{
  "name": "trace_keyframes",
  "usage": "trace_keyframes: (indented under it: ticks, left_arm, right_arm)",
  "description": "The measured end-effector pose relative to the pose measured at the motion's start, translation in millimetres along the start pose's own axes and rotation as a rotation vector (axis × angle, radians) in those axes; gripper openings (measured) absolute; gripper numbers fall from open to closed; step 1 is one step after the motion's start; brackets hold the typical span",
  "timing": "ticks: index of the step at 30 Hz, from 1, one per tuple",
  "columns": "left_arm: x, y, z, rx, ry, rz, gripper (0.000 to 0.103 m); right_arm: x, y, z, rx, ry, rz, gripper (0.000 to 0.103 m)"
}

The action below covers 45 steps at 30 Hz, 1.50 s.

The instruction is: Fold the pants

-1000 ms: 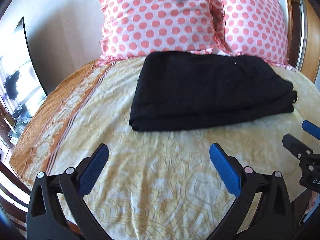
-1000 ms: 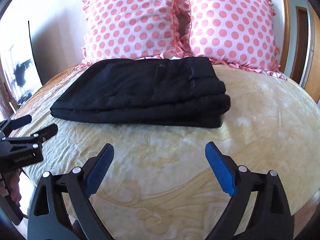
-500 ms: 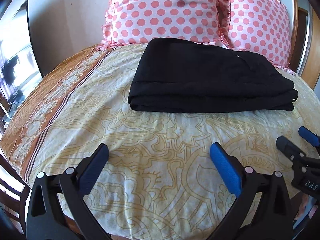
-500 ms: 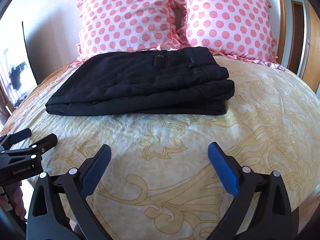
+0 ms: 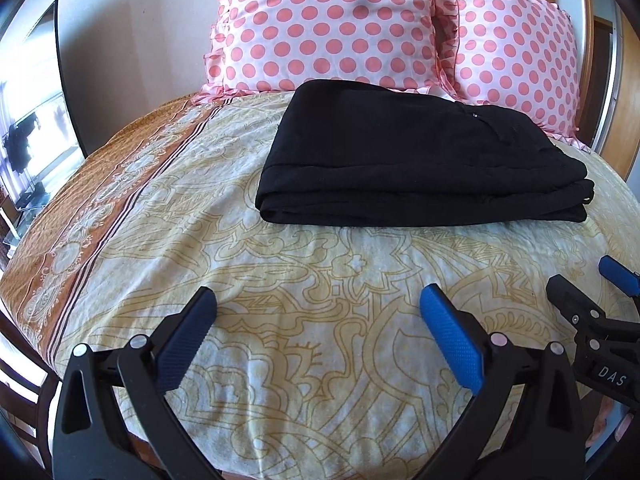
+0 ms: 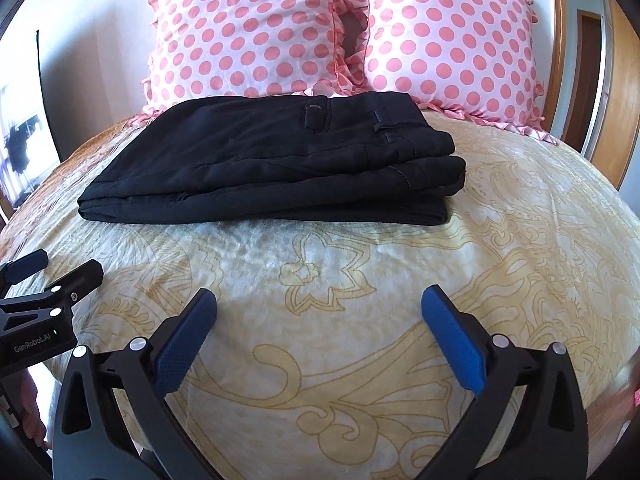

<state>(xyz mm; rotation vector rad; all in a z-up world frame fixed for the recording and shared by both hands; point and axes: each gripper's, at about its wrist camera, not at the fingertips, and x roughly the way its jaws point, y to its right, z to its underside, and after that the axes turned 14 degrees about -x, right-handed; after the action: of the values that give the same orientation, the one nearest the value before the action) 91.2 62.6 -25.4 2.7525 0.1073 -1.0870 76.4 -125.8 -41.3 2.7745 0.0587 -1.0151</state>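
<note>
The black pants (image 6: 272, 160) lie folded into a flat, layered rectangle on the bed (image 6: 360, 280), their far edge just before two pink polka-dot pillows (image 6: 248, 28). A belt loop and waistband show at the right end. Both the left gripper (image 5: 316, 312) and right gripper (image 6: 318, 312) hover nearer, fingers (image 6: 184, 348) spread, with nothing between them; the right's have just been opening.

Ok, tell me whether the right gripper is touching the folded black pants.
Apart. In the right wrist view the right gripper stands open over bare bedspread, with a clear stretch of cloth between its fingertips and the near edge of the folded black pants.
</note>
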Motion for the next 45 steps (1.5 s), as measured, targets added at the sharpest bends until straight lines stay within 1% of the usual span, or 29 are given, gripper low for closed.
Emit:
trace_keyframes:
  ticks: [11, 45]
  left_arm:
    - [1.1, -0.2, -1.8, 0.01, 0.001, 0.013, 0.101]
    - [0.5, 0.5, -0.5, 0.007, 0.003, 0.01, 0.101]
  right_arm:
    - [-0.7, 0.3, 0.4, 0.0, 0.007, 0.002, 0.102]
    - [-0.7, -0.1, 1.1, 0.001, 0.009, 0.003, 0.102]
